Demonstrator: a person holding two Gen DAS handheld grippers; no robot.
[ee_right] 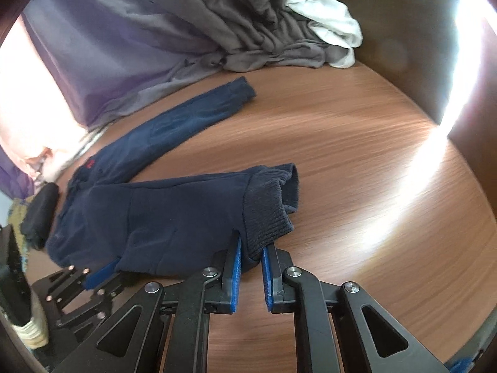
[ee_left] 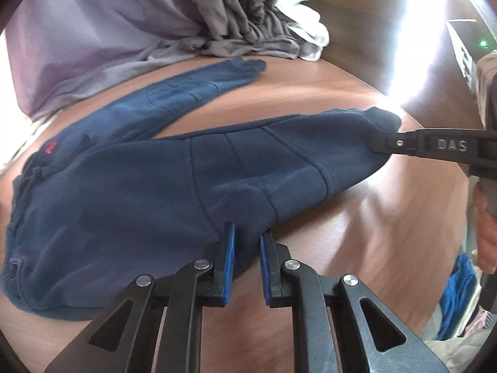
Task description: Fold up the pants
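Pants edge between gripper fingers

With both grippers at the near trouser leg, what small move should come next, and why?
Probably lift the near leg and carry it over onto the far leg. The right gripper has its fingers closed on the ribbed cuff, the left gripper pinches the same leg's edge nearer the crotch, and the navy pants lie with the legs splayed apart on the wooden table.
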